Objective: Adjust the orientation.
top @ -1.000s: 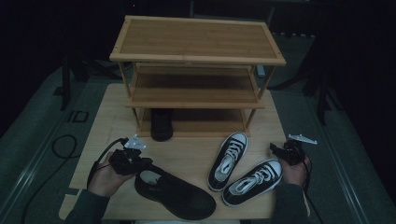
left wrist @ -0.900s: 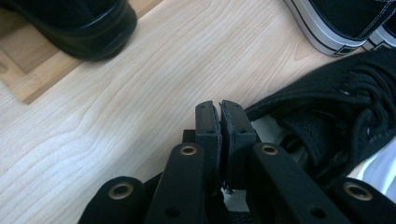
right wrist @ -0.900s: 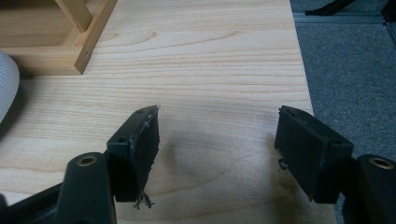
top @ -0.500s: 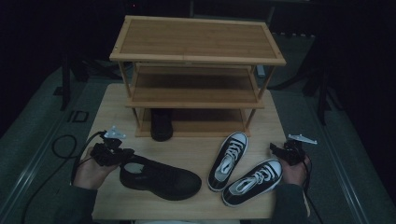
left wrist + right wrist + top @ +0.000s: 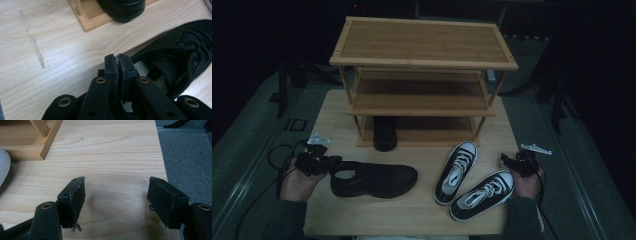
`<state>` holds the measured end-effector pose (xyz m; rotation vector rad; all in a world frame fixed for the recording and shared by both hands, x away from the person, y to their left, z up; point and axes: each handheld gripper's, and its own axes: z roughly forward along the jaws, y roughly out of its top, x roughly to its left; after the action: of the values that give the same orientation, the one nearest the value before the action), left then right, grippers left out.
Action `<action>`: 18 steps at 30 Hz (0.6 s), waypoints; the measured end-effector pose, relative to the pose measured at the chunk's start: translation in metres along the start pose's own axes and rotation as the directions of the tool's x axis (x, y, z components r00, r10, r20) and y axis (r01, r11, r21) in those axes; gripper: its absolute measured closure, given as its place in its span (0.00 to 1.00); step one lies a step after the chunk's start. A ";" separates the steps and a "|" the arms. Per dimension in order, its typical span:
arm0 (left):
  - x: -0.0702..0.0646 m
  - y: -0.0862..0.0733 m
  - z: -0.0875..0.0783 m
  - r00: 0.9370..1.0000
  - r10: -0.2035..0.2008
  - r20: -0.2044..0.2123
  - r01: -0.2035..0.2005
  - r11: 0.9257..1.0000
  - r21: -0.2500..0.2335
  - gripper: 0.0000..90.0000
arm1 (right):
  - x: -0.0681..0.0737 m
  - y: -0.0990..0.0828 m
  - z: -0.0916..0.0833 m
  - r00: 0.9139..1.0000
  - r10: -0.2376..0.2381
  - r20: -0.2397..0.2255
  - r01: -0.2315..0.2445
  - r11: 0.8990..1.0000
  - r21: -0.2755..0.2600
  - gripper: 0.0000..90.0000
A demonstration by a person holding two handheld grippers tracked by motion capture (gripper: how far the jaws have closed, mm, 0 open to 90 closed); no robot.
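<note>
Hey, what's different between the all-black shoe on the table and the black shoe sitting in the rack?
The all-black shoe lies sideways on the table, toe to the right; the shoe in the rack sits on the bottom shelf, one end poking out toward the person. The left tongs are shut at the table shoe's heel collar; nothing touches the rack shoe. Both look plain black.

Your right gripper hangs with both black jaws wide apart above the light wooden table, nothing between them. The wooden rack's foot stands at upper left, grey carpet at right.
</note>
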<state>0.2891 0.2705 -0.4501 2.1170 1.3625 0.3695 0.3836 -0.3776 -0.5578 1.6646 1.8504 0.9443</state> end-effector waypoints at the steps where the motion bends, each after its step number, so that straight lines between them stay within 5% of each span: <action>1: 0.001 -0.002 -0.001 1.000 -0.007 -0.009 0.007 1.000 -0.002 0.97 | 0.000 0.000 0.000 1.000 0.000 0.000 0.000 1.000 0.000 0.34; 7: 0.000 -0.012 -0.011 0.999 -0.019 -0.034 0.019 1.000 0.007 0.97 | 0.000 0.000 0.000 1.000 0.001 0.001 -0.001 1.000 -0.001 0.34; 14: -0.005 -0.025 -0.022 0.999 -0.043 -0.017 0.043 0.999 0.017 0.97 | 0.000 0.000 0.000 1.000 0.003 0.000 -0.003 1.000 0.000 0.34; 18: -0.011 -0.029 -0.025 0.999 -0.022 -0.026 0.023 0.999 0.024 0.96 | 0.000 0.000 0.000 1.000 0.002 0.001 -0.002 1.000 -0.001 0.34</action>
<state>0.2499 0.2774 -0.4474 2.1216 1.4111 0.3740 0.3835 -0.3774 -0.5578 1.6668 1.8479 0.9451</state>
